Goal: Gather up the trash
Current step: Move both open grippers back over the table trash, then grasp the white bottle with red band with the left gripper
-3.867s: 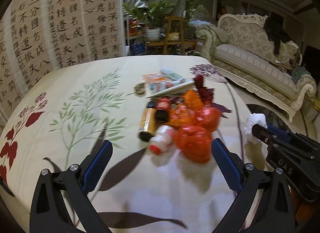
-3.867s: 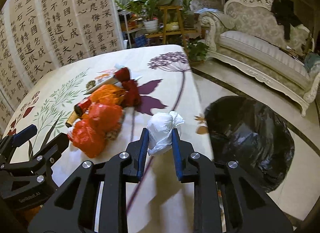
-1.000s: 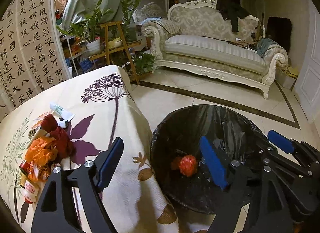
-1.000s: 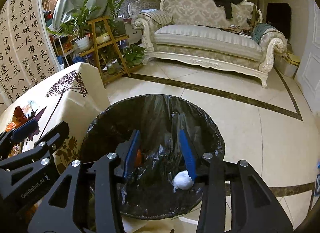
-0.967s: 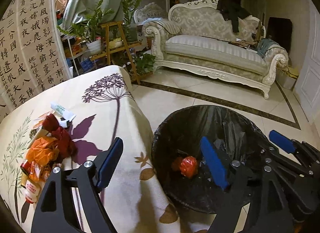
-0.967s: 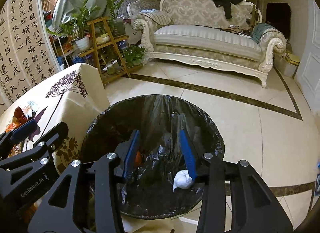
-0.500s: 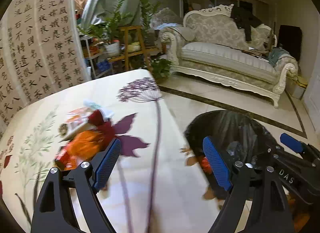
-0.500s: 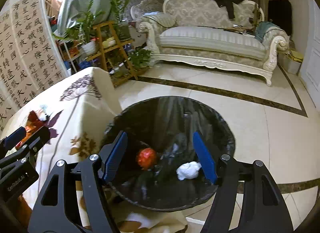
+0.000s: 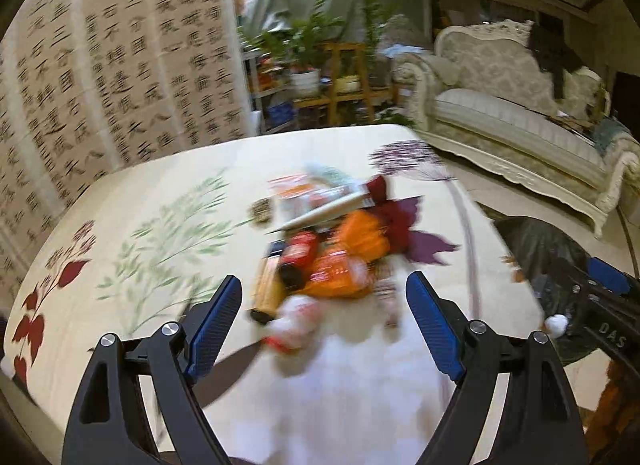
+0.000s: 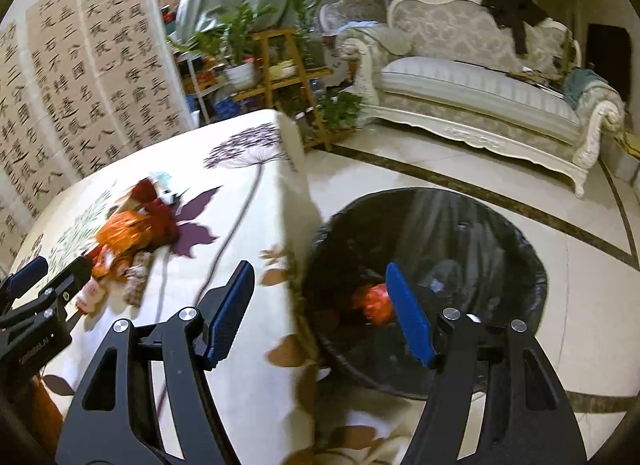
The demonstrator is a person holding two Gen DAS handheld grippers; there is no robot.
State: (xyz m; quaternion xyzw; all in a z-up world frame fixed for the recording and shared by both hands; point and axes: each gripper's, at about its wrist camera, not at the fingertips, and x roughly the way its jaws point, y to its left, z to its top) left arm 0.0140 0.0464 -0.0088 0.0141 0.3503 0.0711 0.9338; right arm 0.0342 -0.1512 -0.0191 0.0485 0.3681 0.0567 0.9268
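A blurred pile of trash lies on the flowered tablecloth: orange bags, a red-capped bottle, a yellow tube, a white bottle. My left gripper is open and empty just in front of the pile. My right gripper is open and empty over the table's corner, beside the black-lined trash bin. An orange ball of trash lies in the bin. The pile also shows at the left in the right wrist view.
A calligraphy screen stands behind the table. A plant stand and a cream sofa stand beyond. The bin sits on the tiled floor right of the table edge.
Both grippers have let their trash drop into the bin and opened. My left gripper has swung back left to the pile on the table. My right gripper has shifted left toward the table corner.
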